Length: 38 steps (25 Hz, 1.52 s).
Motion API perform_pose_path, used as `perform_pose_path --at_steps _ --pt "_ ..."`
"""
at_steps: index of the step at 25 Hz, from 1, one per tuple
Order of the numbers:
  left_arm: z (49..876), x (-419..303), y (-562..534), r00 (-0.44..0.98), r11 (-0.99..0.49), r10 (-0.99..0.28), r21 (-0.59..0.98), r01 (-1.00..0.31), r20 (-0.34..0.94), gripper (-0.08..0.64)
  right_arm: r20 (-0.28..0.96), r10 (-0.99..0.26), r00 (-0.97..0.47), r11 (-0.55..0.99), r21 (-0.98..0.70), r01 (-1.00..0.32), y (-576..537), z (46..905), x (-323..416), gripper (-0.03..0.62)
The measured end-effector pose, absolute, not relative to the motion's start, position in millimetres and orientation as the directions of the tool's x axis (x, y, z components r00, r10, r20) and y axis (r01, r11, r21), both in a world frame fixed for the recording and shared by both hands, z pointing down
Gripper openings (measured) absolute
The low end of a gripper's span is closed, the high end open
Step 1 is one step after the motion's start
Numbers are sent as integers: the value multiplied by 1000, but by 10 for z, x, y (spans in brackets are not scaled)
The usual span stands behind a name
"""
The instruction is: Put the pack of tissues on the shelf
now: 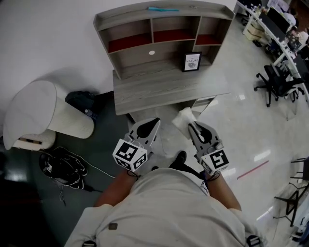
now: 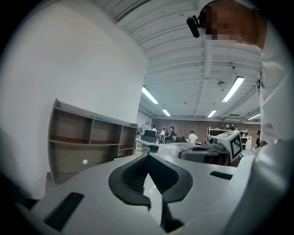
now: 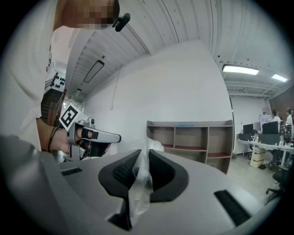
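Note:
A white pack of tissues (image 1: 182,120) hangs in front of me, and its clear wrapper (image 3: 139,183) is pinched between the jaws of my right gripper (image 1: 189,125), which is shut on it. The pack is held level, short of the grey wooden shelf unit (image 1: 164,30), which has three open cubbies above a desk top (image 1: 169,89). My left gripper (image 1: 155,121) is beside it on the left, shut, with nothing in it. The right gripper view shows the shelf unit (image 3: 190,137) ahead and the left gripper (image 3: 94,137) at the left.
A small framed picture (image 1: 191,61) stands on the desk top and a teal strip (image 1: 163,8) lies on the shelf's top board. A white rounded bin (image 1: 38,113), a black bag (image 1: 82,101) and cables (image 1: 60,169) are at the left. Office chairs (image 1: 277,82) stand at the right.

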<state>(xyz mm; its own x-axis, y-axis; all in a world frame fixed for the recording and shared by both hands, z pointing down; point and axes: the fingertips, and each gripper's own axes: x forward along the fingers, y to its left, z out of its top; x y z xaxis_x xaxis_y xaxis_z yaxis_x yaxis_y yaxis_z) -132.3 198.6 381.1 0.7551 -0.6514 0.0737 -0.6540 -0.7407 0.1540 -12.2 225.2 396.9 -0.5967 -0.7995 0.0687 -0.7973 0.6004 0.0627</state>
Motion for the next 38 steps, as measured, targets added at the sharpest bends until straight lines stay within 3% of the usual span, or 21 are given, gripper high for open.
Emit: perform_pose_path --at_steps 22,38 --pt "3935 268 1085 757 -737 -646 177 -653 100 17 90 -767 -635 638 10 -770 1402 4126 1387 63" --pt "3967 292 482 773 -749 -628 196 -633 94 15 103 -789 -606 608 -6 -794 859 4179 1429 63"
